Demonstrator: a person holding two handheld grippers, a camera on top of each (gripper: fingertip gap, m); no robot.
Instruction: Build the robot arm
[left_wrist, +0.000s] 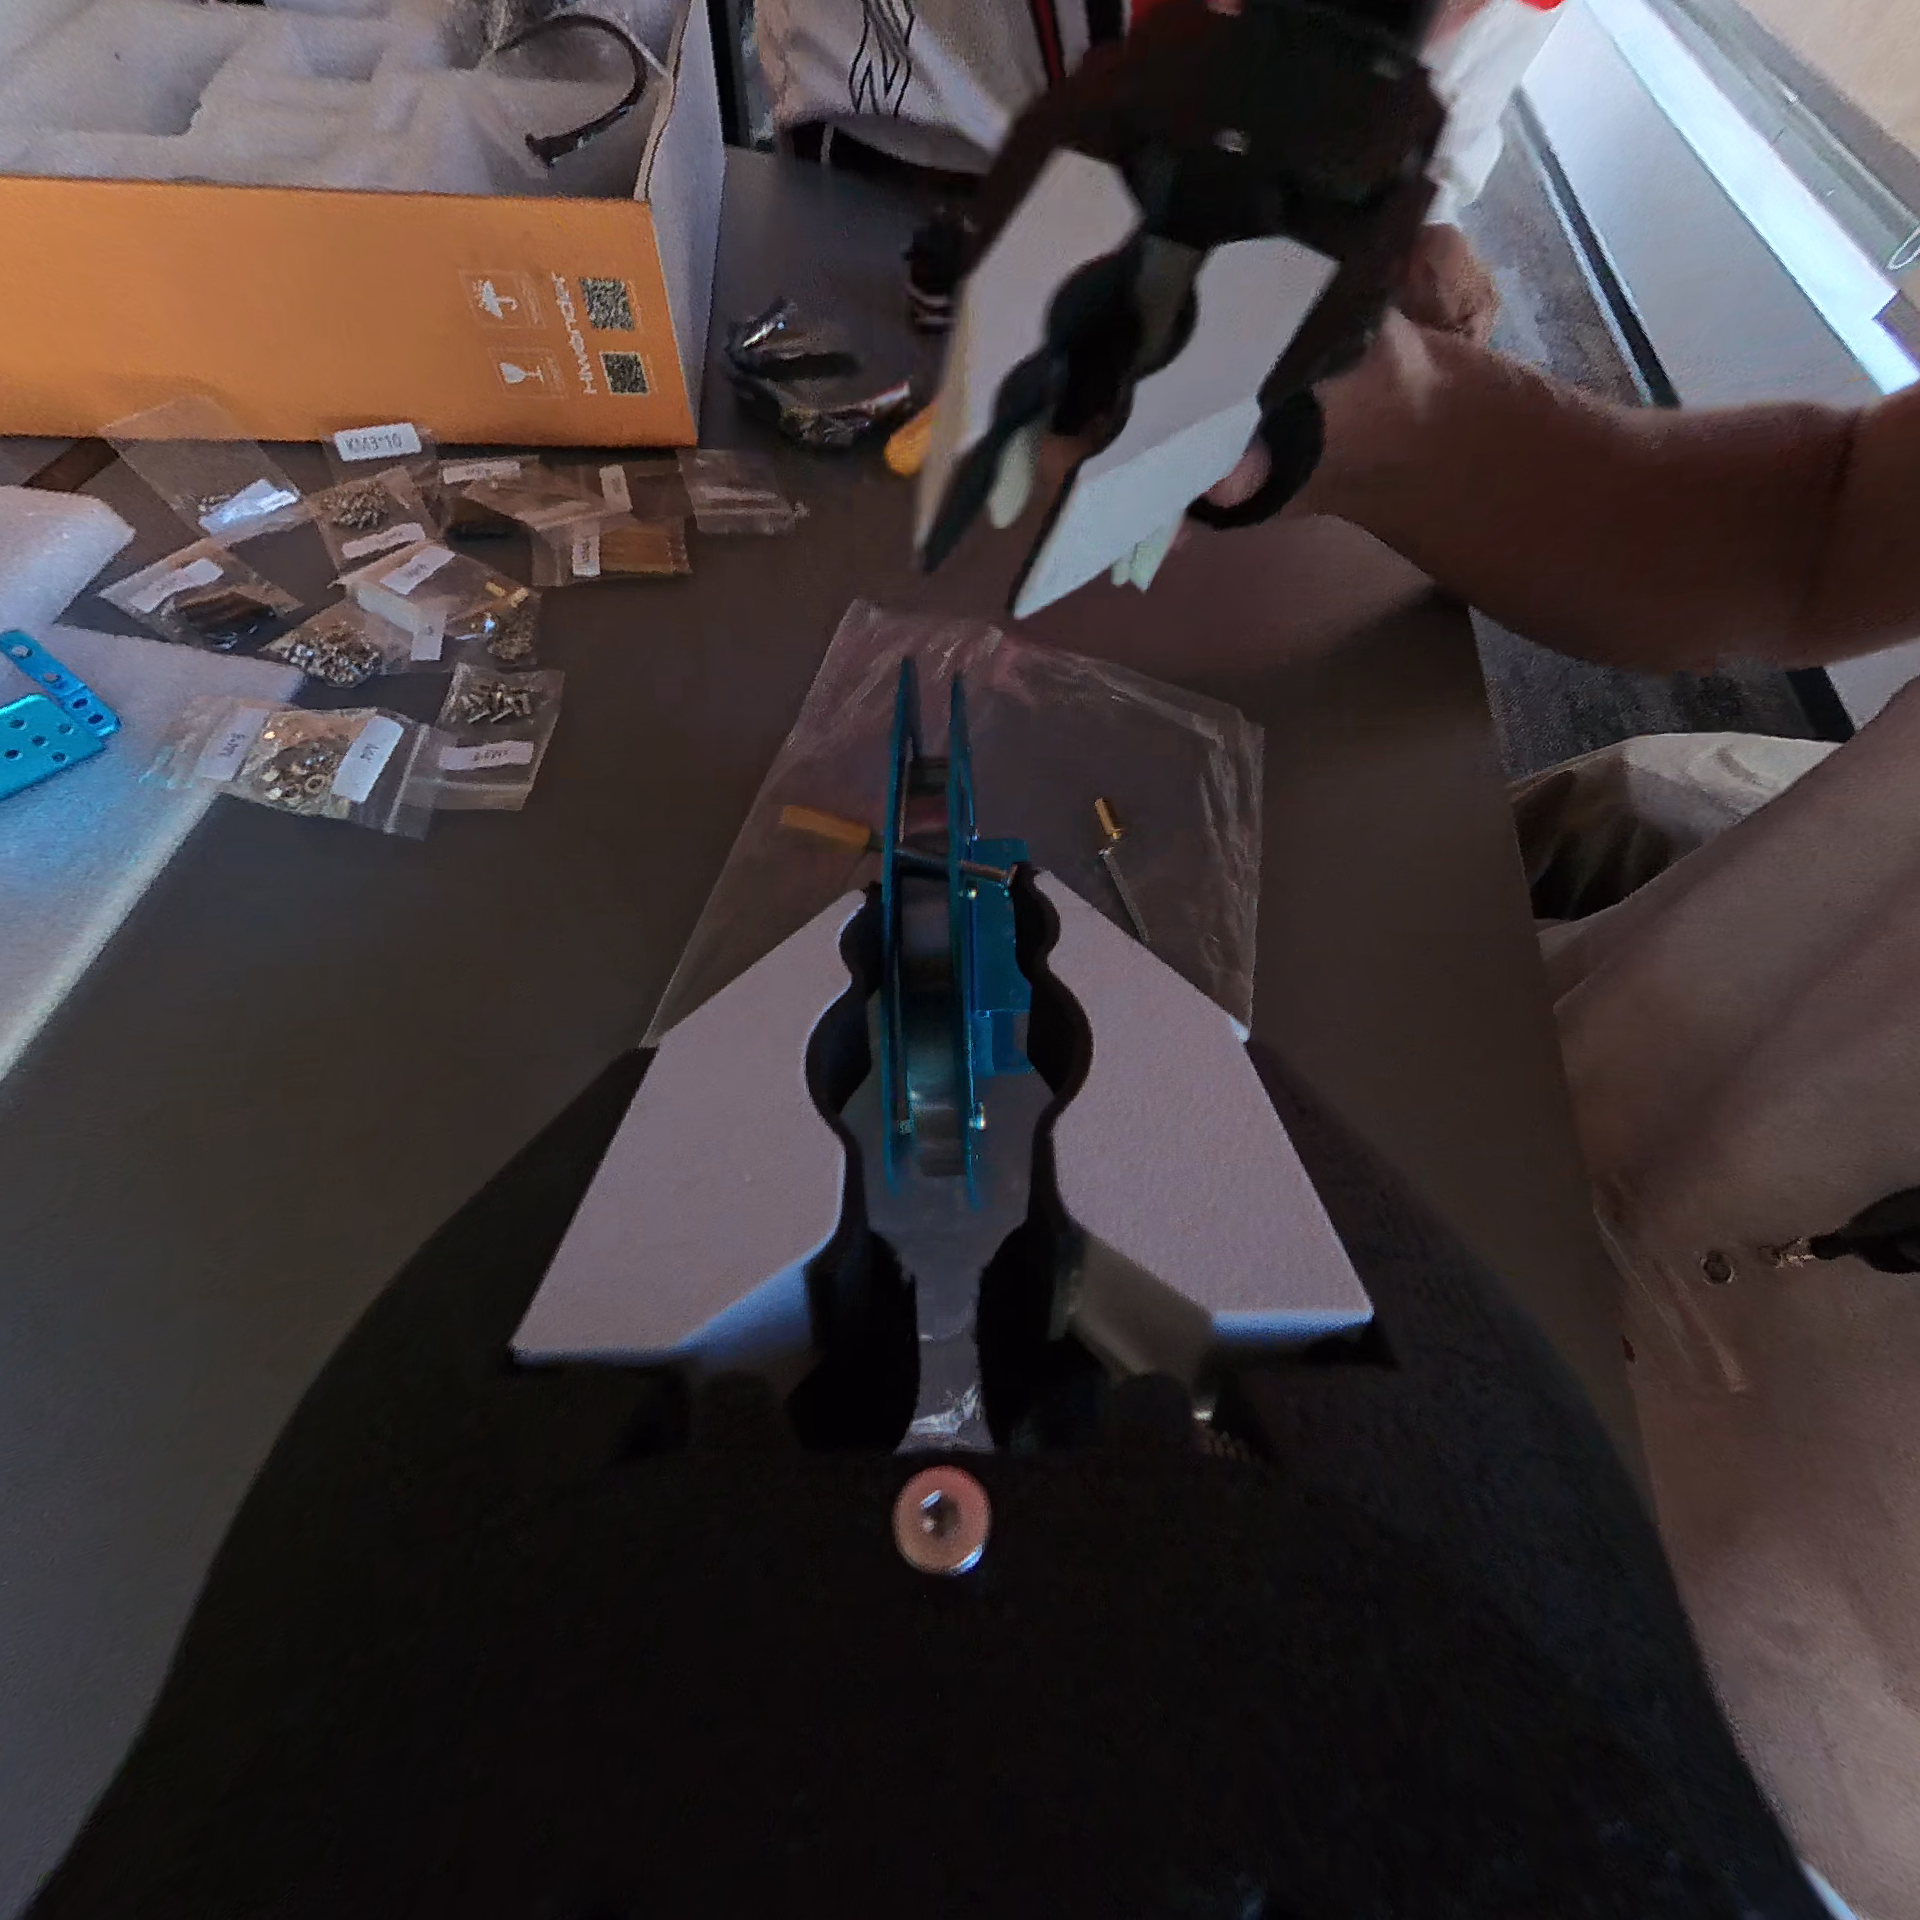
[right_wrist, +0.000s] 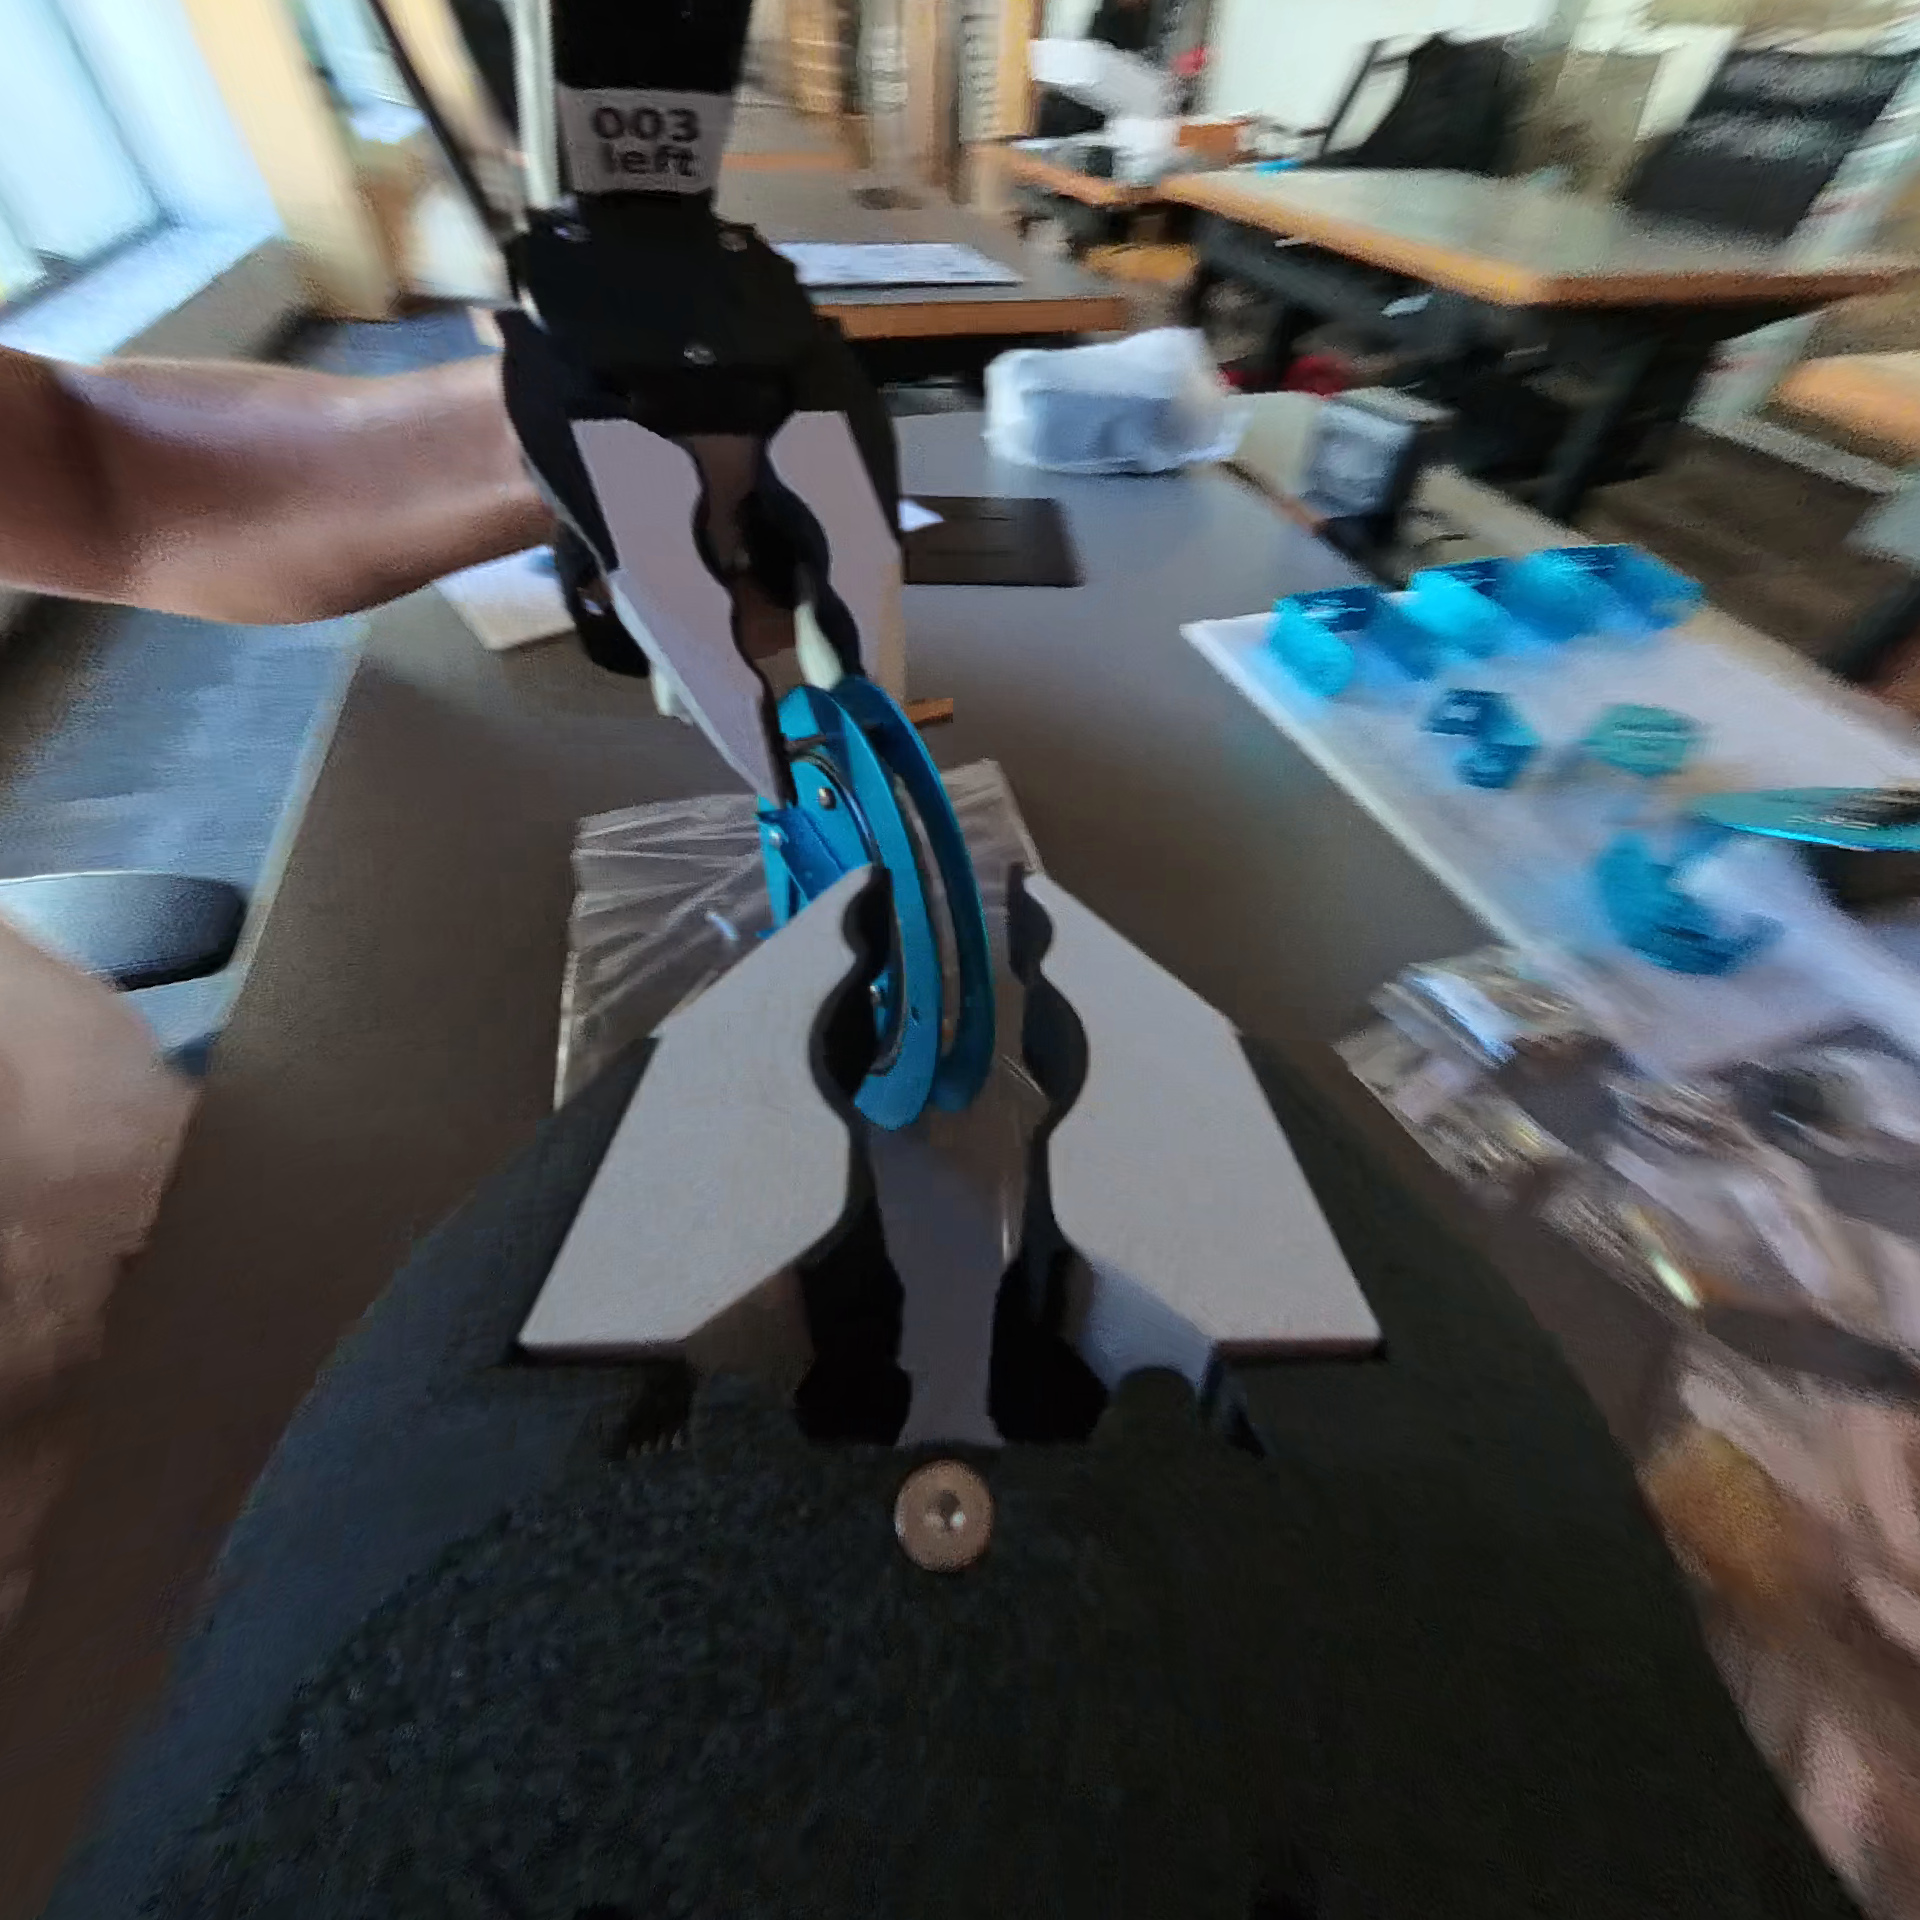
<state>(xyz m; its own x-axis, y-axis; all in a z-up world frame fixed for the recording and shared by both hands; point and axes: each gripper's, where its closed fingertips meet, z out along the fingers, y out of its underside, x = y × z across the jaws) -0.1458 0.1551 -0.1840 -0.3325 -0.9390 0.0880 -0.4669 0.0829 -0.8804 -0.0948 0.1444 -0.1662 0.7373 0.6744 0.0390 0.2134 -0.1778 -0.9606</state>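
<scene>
My left gripper (left_wrist: 951, 883) is shut on a blue disc assembly (left_wrist: 935, 997), two round blue plates with a metal ring between them, held edge-on just above a clear plastic bag (left_wrist: 1122, 727). A dark screw (left_wrist: 940, 860) sticks through the plates near the fingertips. My right gripper (right_wrist: 948, 883) is open and empty. In the left wrist view it (left_wrist: 987, 571) hovers blurred above and beyond the disc, held by a hand (left_wrist: 1455, 416). In the right wrist view the left gripper (right_wrist: 821, 727) clamps the blue disc assembly (right_wrist: 914, 894), which stands just ahead of my open right fingers.
A brass standoff (left_wrist: 826, 831) and a brass screw (left_wrist: 1109, 821) lie on the bag. Several small bags of screws (left_wrist: 343, 623) and an orange box (left_wrist: 312, 312) sit at the left. Blue metal parts (right_wrist: 1507, 665) lie on a white sheet at the right. A person sits at the right (left_wrist: 1714, 1039). Some 6 centimeters of space lies between my two pairs of fingers.
</scene>
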